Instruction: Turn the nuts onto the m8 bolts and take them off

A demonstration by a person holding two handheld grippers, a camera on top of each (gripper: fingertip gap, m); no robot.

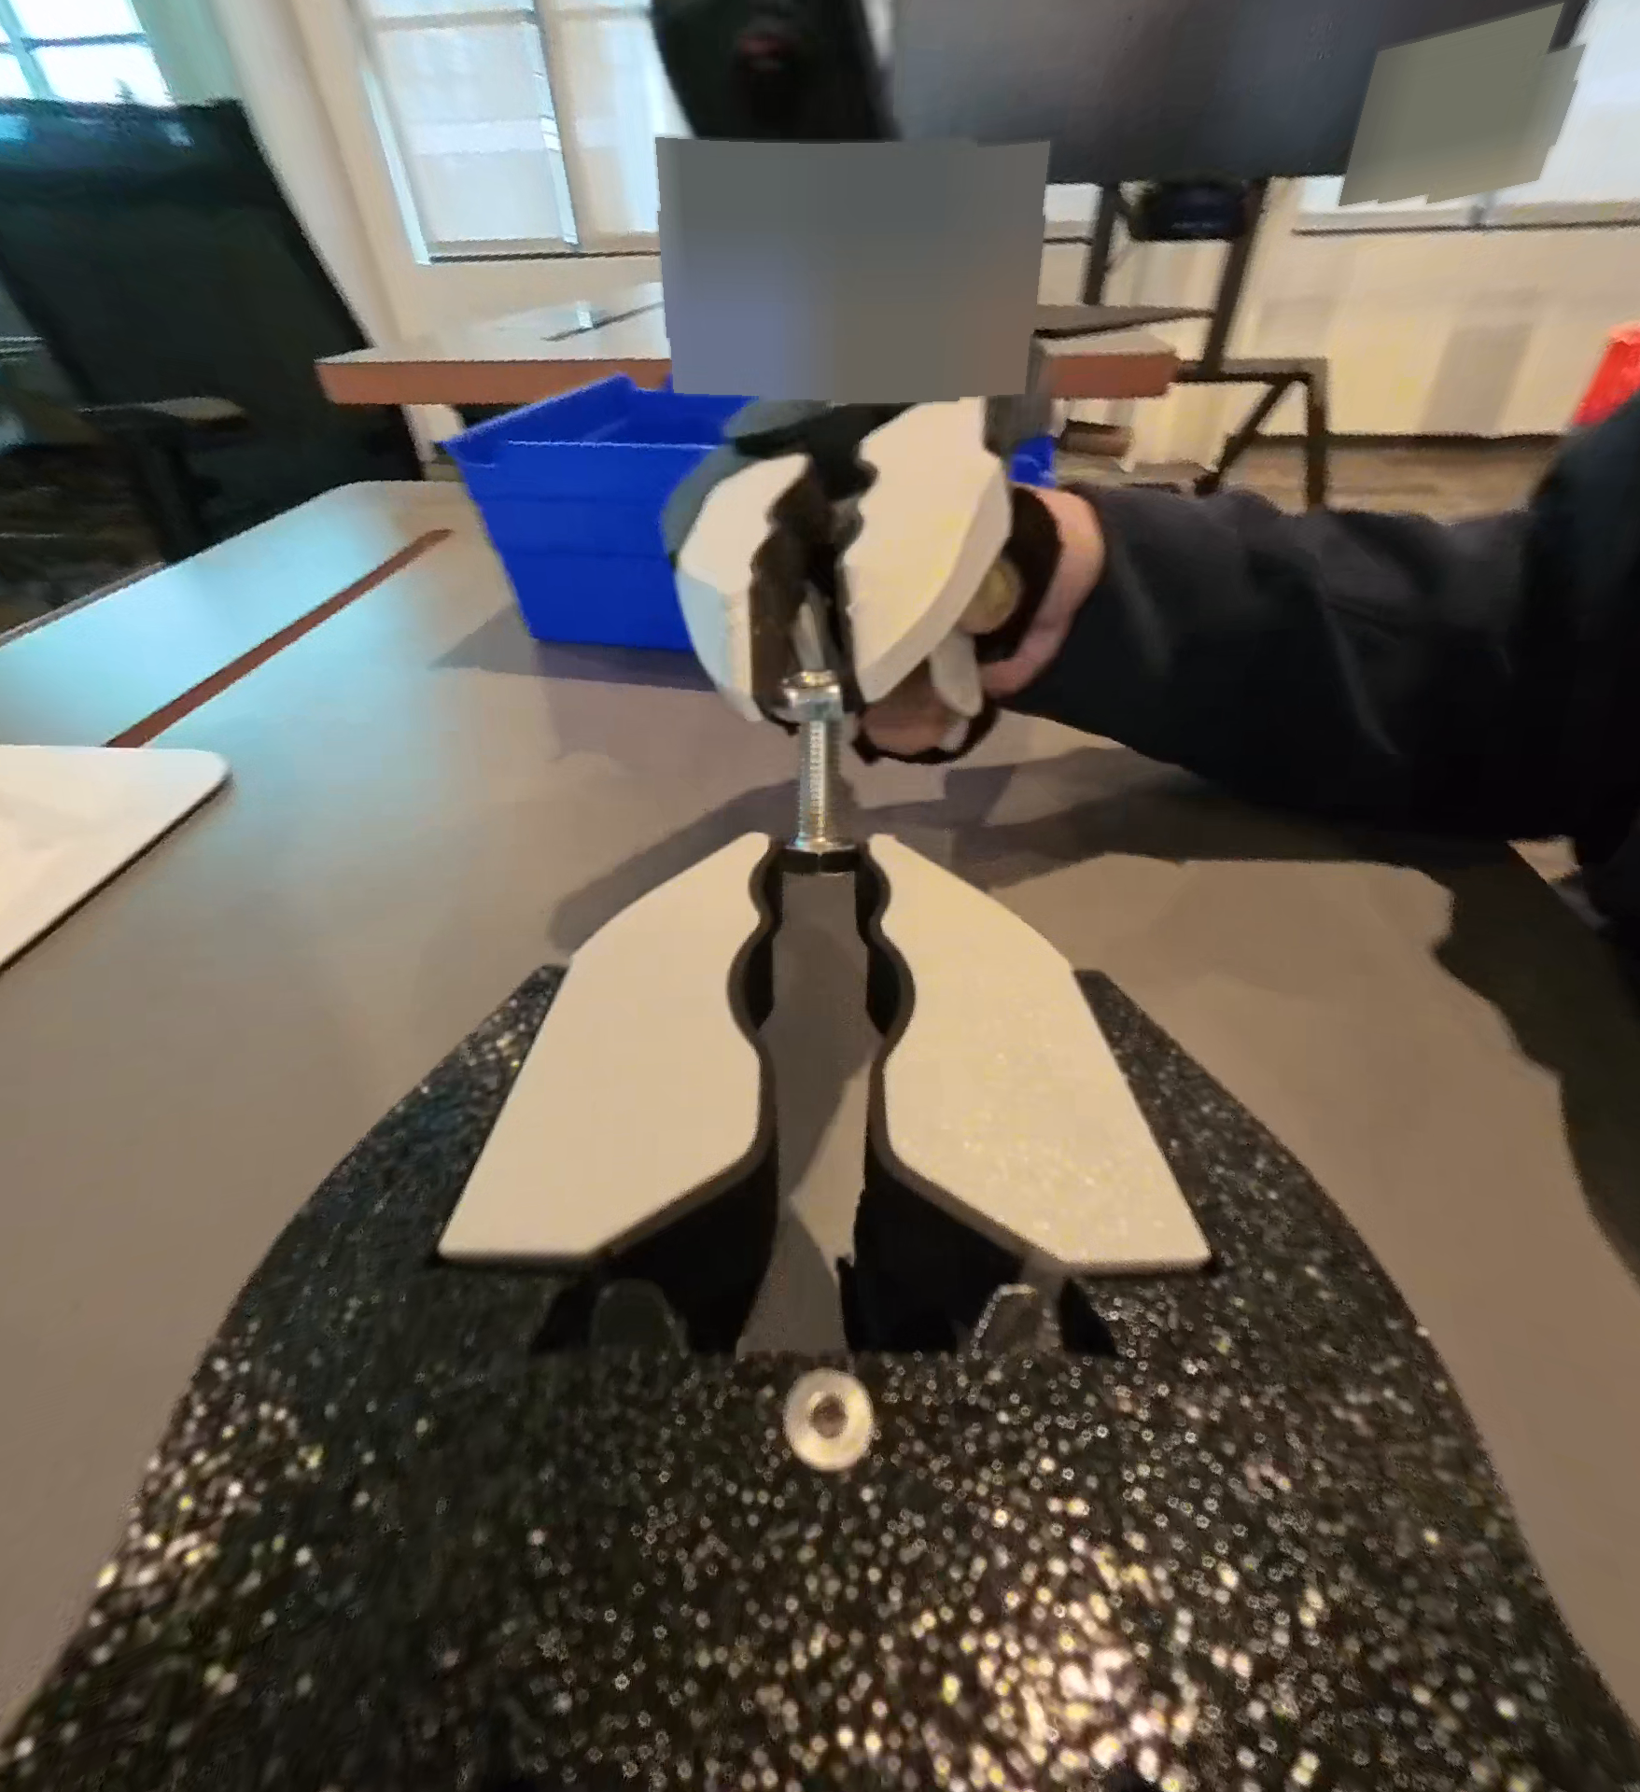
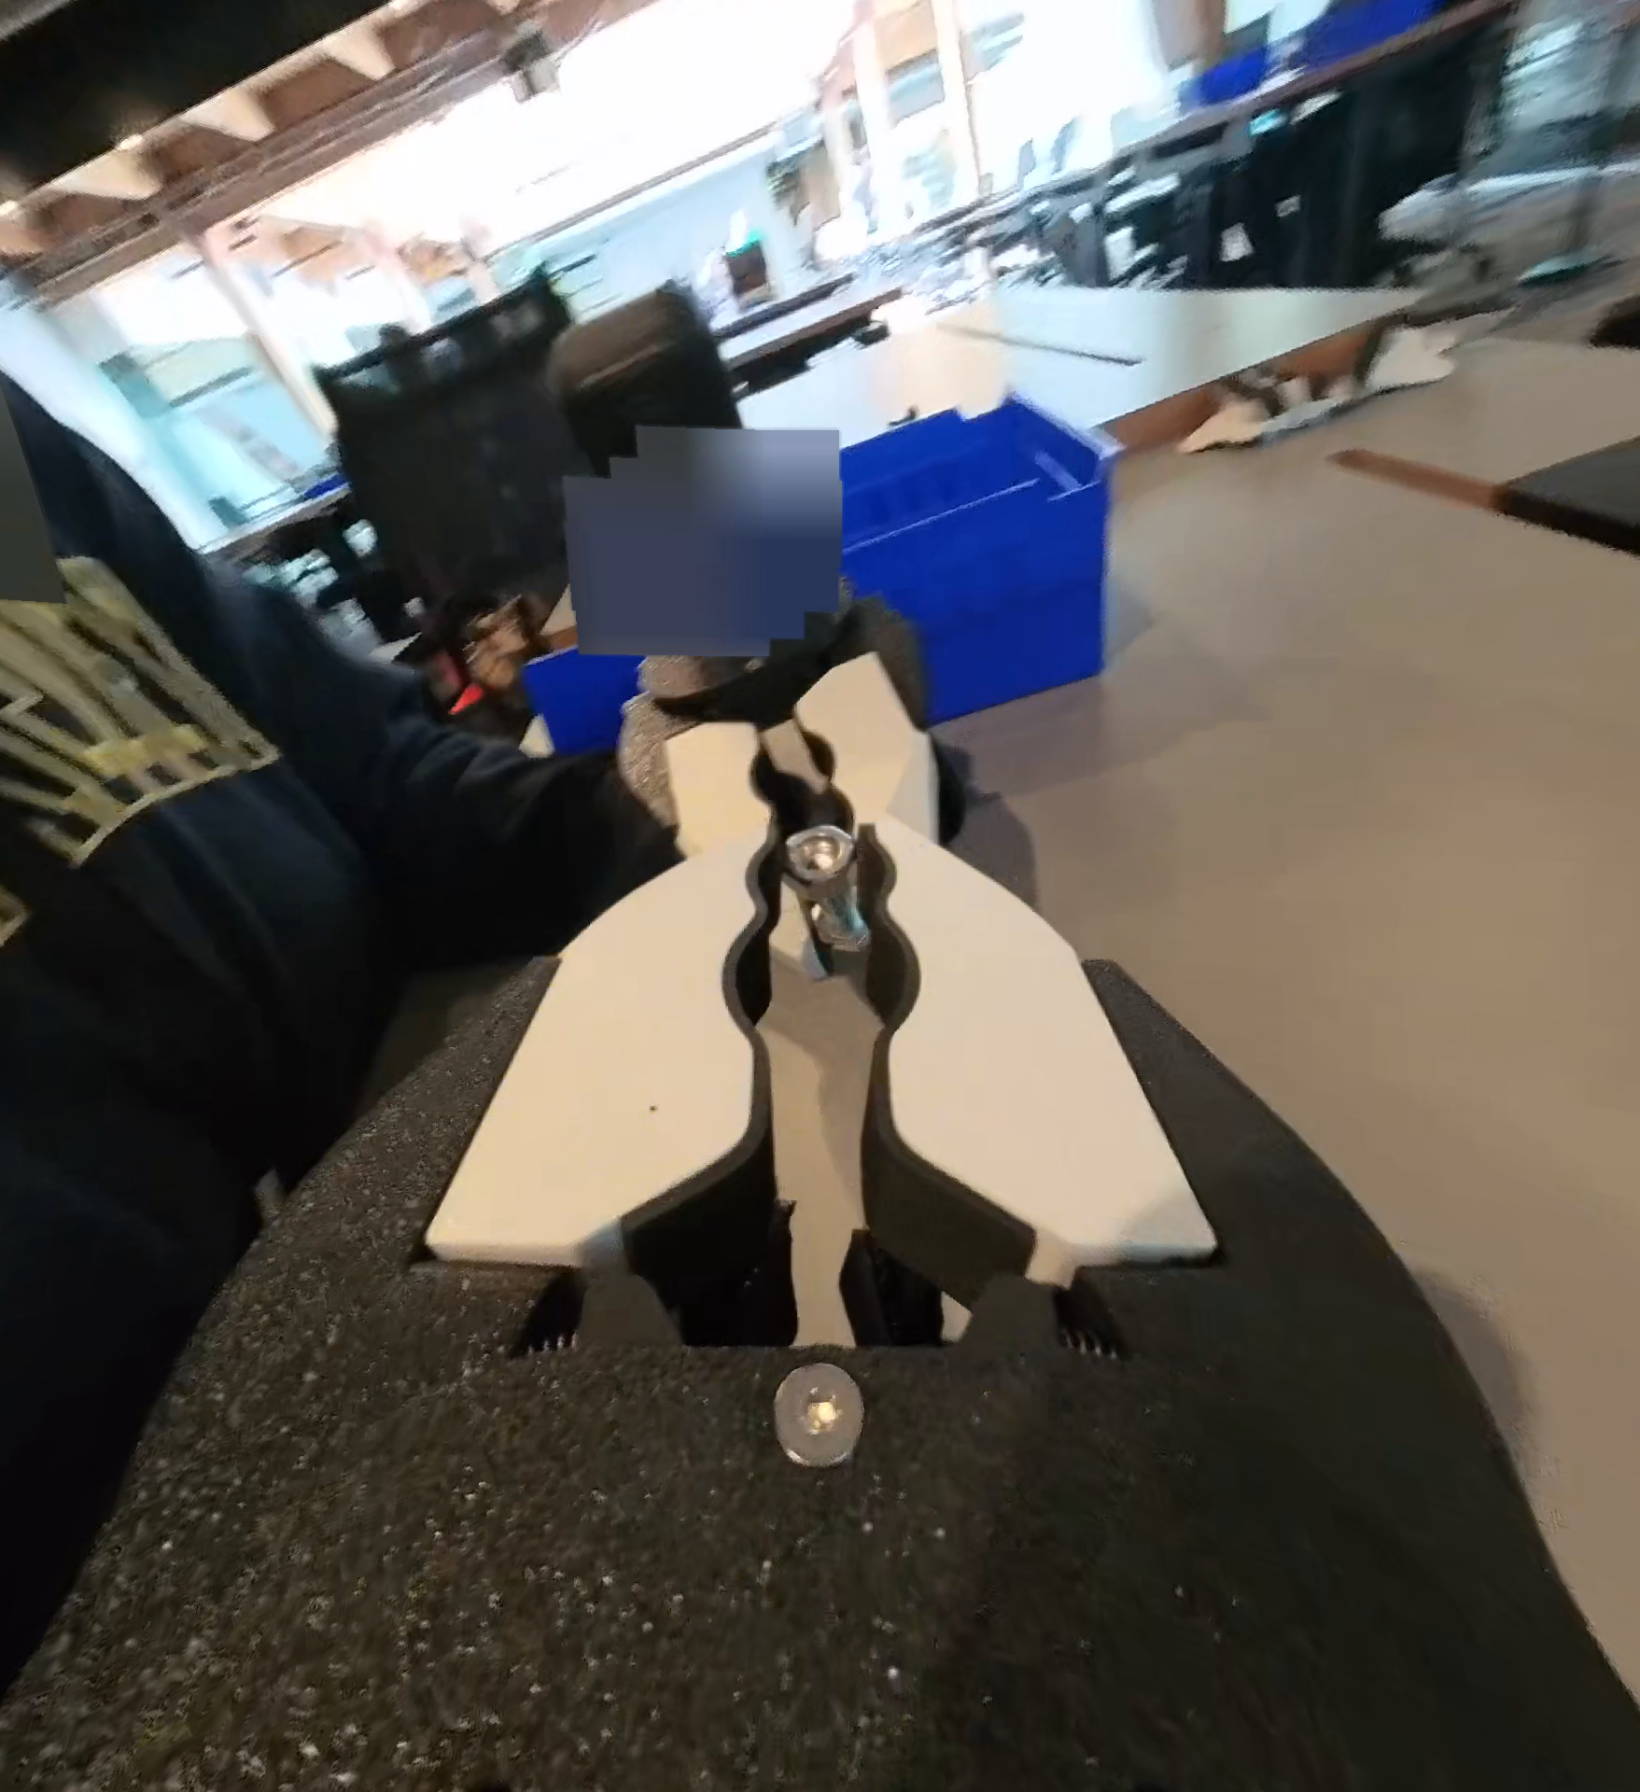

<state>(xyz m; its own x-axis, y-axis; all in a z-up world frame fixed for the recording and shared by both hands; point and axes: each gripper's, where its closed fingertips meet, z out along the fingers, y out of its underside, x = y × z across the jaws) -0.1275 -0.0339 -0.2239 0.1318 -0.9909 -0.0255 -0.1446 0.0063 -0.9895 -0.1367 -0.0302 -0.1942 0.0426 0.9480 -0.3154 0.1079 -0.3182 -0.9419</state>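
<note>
My left tool (image 1: pixel 816 858), at frame centre, pinches the hex head of the M8 bolt (image 1: pixel 818 776). Its threaded shank runs straight away from me, up the frame, to the nut (image 1: pixel 811 694) clamped in my right tool (image 1: pixel 808 700) above the grey worktop (image 1: pixel 311 776). Both share one axis, so turning suits.

Your silver M8 bolt (image 1: pixel 816 776) spans the gap between your two grippers, its threaded shank bare along the middle. Its hex head (image 1: pixel 820 853) sits clamped at the left gripper (image 1: pixel 820 858) fingertips. The silver nut (image 1: pixel 811 693), on the far end, is pinched in the right gripper (image 2: pixel 820 858).
</note>
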